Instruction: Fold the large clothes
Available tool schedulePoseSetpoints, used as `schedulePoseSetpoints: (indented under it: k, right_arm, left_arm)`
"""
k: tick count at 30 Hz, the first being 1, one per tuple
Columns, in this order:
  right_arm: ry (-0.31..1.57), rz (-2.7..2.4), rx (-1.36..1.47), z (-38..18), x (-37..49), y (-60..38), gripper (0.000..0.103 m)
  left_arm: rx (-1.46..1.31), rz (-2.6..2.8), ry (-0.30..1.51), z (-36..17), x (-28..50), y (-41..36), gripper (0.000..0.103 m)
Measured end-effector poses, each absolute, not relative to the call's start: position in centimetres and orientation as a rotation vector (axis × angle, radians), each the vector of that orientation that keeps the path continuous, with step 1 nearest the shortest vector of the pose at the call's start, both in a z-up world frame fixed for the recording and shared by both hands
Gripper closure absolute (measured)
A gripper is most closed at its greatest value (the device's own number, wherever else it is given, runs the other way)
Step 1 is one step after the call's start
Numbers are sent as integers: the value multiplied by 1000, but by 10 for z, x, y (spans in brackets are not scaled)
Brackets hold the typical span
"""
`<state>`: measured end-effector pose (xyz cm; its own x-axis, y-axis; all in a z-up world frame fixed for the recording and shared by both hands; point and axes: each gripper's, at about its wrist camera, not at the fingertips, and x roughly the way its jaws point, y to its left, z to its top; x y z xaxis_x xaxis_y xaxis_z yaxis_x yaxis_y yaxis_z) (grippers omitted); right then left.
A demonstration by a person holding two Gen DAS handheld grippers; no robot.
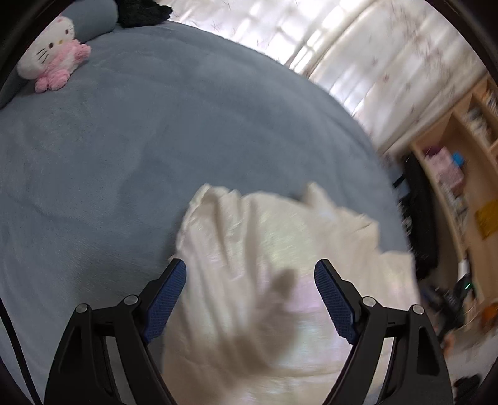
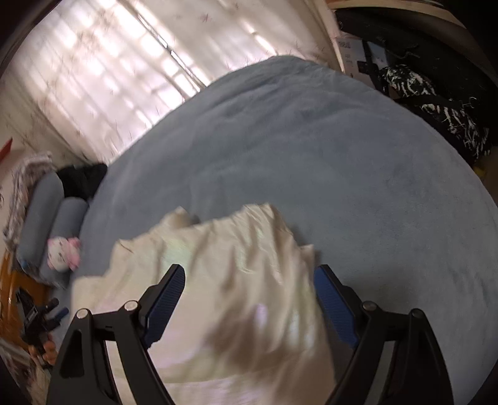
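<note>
A large cream-white garment (image 1: 274,268) lies rumpled on the blue-grey bed cover (image 1: 124,162). My left gripper (image 1: 250,274) is open and hangs above the garment, which shows between its blue pads; a gripper shadow falls on the cloth. In the right wrist view the same garment (image 2: 224,280) lies on the bed cover (image 2: 342,174). My right gripper (image 2: 249,277) is open above it, its right finger near the cloth's right edge. Both views are blurred by motion. Neither gripper holds anything.
A white and pink plush cat (image 1: 53,53) sits at the bed's far left by blue pillows (image 2: 46,212) and a black item (image 1: 140,12). Curtained windows (image 2: 124,68) lie beyond the bed. Wooden shelves (image 1: 457,174) stand right. A black-and-white bag (image 2: 435,102) sits right.
</note>
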<state>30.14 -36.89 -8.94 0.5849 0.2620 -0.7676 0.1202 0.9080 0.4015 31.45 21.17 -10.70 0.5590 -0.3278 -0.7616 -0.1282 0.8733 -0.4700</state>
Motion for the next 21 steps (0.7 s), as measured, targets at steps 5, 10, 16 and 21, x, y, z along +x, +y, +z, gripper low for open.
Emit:
schedulePoseSetpoints:
  k: [5, 10, 16, 21]
  right_arm:
    - [987, 121, 479, -115, 323, -375, 17]
    - [1041, 199, 560, -140, 344, -372, 18]
    - [937, 99, 340, -120, 335, -343, 87]
    - [796, -41, 335, -91, 337, -340, 90]
  left_arm:
    - [-481, -117, 1006, -132, 331, 209, 20]
    - [-510, -131, 1041, -152, 349, 207, 20]
    - [-414, -29, 894, -125, 339, 188, 93]
    - [-355, 97, 811, -103, 355, 172, 95]
